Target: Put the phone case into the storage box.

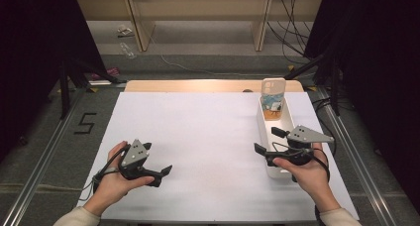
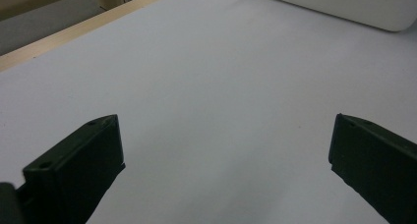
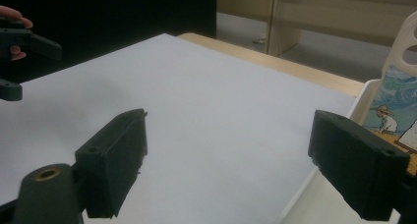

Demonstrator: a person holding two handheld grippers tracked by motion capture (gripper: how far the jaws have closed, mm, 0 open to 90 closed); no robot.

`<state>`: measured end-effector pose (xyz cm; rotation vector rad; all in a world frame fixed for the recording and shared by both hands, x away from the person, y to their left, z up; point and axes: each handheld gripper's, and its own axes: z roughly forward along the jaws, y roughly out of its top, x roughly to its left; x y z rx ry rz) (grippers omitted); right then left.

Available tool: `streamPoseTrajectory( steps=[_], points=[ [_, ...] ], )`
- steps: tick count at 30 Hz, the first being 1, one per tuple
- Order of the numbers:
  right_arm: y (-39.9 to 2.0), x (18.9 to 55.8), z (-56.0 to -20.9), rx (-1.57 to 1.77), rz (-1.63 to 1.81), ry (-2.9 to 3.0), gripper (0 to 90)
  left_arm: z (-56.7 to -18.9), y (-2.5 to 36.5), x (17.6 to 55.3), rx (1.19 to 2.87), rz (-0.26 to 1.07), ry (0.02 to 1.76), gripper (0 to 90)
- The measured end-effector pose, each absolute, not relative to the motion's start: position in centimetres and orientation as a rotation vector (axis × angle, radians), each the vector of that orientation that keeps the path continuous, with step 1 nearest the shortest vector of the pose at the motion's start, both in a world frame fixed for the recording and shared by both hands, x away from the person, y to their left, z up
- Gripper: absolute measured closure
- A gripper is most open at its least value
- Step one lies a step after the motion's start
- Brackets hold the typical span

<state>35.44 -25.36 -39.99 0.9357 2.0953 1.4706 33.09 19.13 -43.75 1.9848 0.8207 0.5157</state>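
White plastic tray (image 1: 273,137) lies along the table's (image 1: 198,137) right edge with a phone case (image 1: 273,98) upright at its far end. Right gripper (image 1: 270,142) hovers over the tray's near end, jaws wide and empty; left gripper (image 1: 161,175), likewise open and empty, sits near the front-left corner. Judged stage: approach, with the next move calling for a reach along the tray to the case.

White-topped table (image 1: 198,137), grey floor (image 1: 39,137) w/ cables, wooden shelving (image 1: 198,8) behind, dark surrounds.
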Motion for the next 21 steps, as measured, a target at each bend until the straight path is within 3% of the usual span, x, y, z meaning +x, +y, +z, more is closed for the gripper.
streamPoseTrajectory(
  steps=[21],
  points=[
    [-26.4,34.4,-40.9,0.94,1.462,2.092,15.9,-43.8,19.1,33.1,1.991,0.52,0.817,0.0]
  ],
)
